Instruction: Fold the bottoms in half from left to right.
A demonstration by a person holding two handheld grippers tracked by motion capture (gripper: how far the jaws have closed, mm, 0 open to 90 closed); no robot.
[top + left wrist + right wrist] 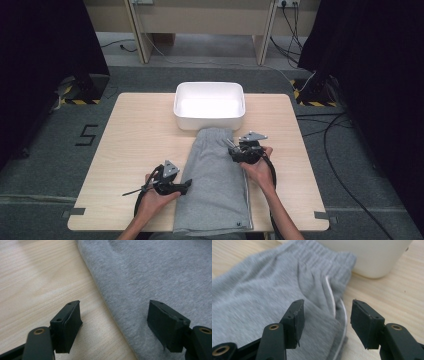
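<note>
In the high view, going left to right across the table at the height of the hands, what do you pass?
Bare light wooden table top → left gripper → folded grey fabric shorts → right gripper → bare table again.

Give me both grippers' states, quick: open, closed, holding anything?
Left gripper: open, holding nothing, jaws astride the edge of the grey shorts.
Right gripper: open, holding nothing, over the shorts' white-striped side.

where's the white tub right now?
High view: the white tub sits at the table's far edge, centred, just beyond the waistband end of the grey shorts.
</note>
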